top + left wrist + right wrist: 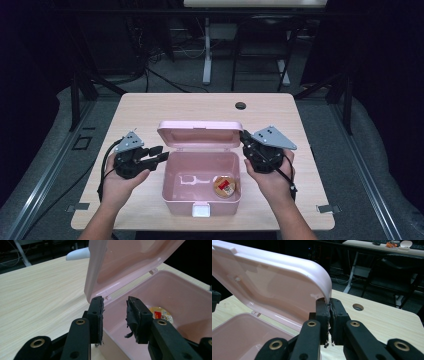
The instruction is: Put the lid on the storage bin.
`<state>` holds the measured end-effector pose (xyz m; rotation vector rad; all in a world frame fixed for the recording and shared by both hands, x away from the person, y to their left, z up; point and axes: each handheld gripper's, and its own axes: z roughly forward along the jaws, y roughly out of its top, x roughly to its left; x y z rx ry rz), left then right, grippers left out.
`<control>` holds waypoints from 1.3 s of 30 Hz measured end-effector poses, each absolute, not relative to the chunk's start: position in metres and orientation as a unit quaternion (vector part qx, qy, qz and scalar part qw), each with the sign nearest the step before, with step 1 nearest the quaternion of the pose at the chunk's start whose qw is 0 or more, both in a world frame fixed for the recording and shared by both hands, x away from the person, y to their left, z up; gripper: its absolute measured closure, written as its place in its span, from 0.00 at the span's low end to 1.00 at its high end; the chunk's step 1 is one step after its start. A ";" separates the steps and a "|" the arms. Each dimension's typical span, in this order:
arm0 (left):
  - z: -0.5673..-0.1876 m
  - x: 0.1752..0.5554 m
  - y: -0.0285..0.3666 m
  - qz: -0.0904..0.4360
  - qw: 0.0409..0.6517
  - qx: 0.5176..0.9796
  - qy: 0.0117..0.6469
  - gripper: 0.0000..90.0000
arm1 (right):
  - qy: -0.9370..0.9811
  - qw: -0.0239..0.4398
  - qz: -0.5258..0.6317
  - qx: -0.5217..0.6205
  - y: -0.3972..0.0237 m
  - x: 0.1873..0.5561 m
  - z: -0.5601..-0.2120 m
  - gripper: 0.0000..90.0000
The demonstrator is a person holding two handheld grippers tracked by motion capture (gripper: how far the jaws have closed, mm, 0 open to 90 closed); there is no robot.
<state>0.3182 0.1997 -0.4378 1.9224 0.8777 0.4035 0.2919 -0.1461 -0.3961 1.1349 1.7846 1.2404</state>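
A pink plastic box stands open at the middle of the table, its lid raised at the back. Inside, at the right, lies a round tan item with a red label. My right gripper is shut on the lid's right edge, which sits pinched between the jaws. My left gripper is open at the box's left wall. In the left gripper view its jaws stand either side of that wall near the hinge, not pressing it. The labelled item shows beyond.
The box has a white latch on its front wall. A dark round cable hole sits in the wooden table behind the lid. Desk legs, chairs and cables stand on the floor beyond the far edge.
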 end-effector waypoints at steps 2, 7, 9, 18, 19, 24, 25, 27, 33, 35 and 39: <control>-0.436 0.317 0.201 0.166 0.478 0.784 0.360 0.73 | 0.686 0.337 0.476 0.435 -0.147 0.291 -0.396 0.96; -0.427 0.312 0.204 0.178 0.485 0.777 0.359 0.74 | 0.686 0.331 0.482 0.434 -0.149 0.291 -0.397 0.95; -0.421 0.311 0.204 0.187 0.489 0.774 0.356 0.74 | 0.686 0.327 0.485 0.434 -0.150 0.291 -0.397 0.95; -0.405 0.314 0.206 0.219 0.484 0.764 0.366 0.76 | 0.688 0.327 0.484 0.431 -0.150 0.290 -0.397 0.95; -0.403 0.314 0.206 0.221 0.485 0.762 0.367 0.76 | 0.688 0.326 0.485 0.432 -0.151 0.290 -0.397 0.95; -0.395 0.314 0.205 0.223 0.484 0.762 0.367 0.79 | 0.688 0.321 0.486 0.433 -0.152 0.289 -0.397 0.95; -0.393 0.315 0.204 0.224 0.482 0.764 0.365 0.79 | 0.688 0.321 0.486 0.434 -0.152 0.289 -0.397 0.95; -0.390 0.315 0.201 0.227 0.482 0.764 0.363 0.79 | 0.688 0.321 0.486 0.433 -0.152 0.289 -0.398 0.95; -0.379 0.316 0.195 0.233 0.490 0.759 0.360 0.77 | 0.688 0.319 0.487 0.434 -0.152 0.289 -0.399 0.95; -0.376 0.317 0.194 0.231 0.493 0.759 0.357 0.79 | 0.688 0.317 0.487 0.435 -0.152 0.289 -0.399 0.95; -0.371 0.318 0.190 0.236 0.490 0.759 0.357 0.82 | 0.688 0.311 0.491 0.435 -0.154 0.290 -0.398 0.95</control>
